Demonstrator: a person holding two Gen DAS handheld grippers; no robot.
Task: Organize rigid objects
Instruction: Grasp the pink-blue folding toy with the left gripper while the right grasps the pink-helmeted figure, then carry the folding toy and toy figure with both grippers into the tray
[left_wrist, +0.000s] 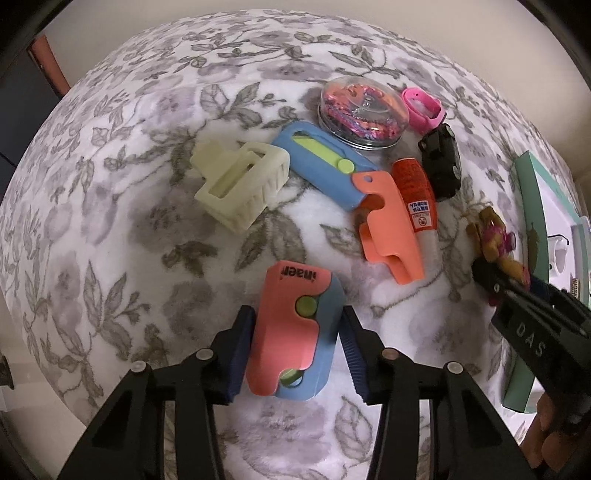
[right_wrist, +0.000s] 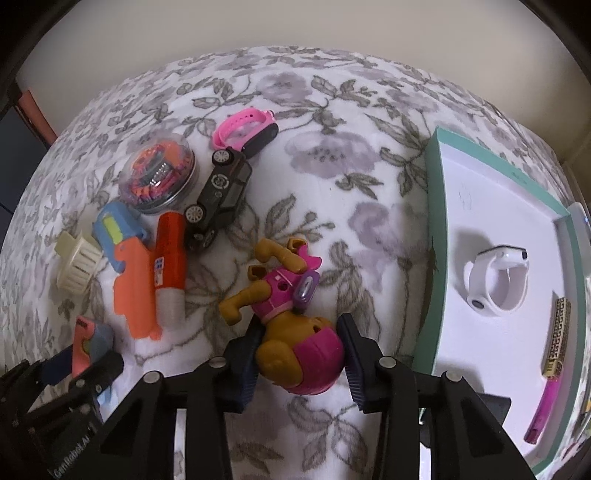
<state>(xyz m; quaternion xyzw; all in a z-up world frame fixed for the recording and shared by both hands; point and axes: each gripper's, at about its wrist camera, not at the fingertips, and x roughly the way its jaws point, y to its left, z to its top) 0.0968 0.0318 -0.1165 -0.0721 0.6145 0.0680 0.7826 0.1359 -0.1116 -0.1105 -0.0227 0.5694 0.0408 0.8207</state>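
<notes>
A pink-and-blue folding toy (left_wrist: 291, 332) lies on the flowered blanket, and my left gripper (left_wrist: 295, 317) is shut on it, one ribbed pad against each long side. In the right wrist view a brown toy dog in a pink suit (right_wrist: 280, 291) lies on its side. My right gripper (right_wrist: 300, 326) is shut on its pink-capped head. The left wrist view shows the same dog (left_wrist: 491, 236) at the far right, in the right gripper's black fingers (left_wrist: 517, 306).
Beyond the left gripper lie a cream clip (left_wrist: 242, 186), a blue-and-green cutter (left_wrist: 325, 166), an orange toy (left_wrist: 391, 229), a red tube (left_wrist: 415, 192), a black car (left_wrist: 441, 162), a clear round box (left_wrist: 364, 112) and a pink wristband (left_wrist: 423, 107). The teal-rimmed tray (right_wrist: 437, 221) holds a white watch (right_wrist: 496, 282).
</notes>
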